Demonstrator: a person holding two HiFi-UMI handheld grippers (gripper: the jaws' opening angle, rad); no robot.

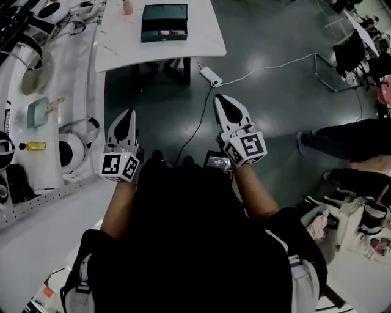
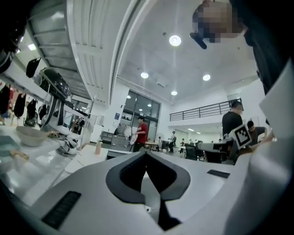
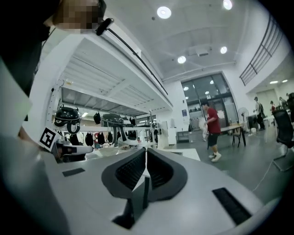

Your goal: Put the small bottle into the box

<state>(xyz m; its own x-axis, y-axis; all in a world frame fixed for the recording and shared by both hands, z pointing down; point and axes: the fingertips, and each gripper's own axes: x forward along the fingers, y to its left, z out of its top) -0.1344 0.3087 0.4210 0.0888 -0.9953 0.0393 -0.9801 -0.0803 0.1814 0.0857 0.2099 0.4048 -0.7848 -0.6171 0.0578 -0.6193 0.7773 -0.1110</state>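
On the white tabletop (image 1: pixel 201 36) at the far end of the head view sits the dark green box (image 1: pixel 164 22), its top open, with a small item showing red lying inside. The small bottle (image 1: pixel 127 7) stands upright just left of the box, on the same tabletop, apart from the box's wall. Both grippers are well short of the box, held over the grey floor (image 1: pixel 275 110) close to the person's body. The left gripper (image 1: pixel 127 117) is below and left of the box, its jaws pressed together with nothing between them, as the left gripper view confirms. That view also catches the small bottle far off beyond the closed tips. The right gripper (image 1: pixel 225 105) is below and right of the box, its jaws likewise pressed together and empty. A white power strip (image 1: pixel 211 76) lies on the floor between the box's tabletop and the right gripper, with its cable (image 1: pixel 269 66) trailing off to the right.
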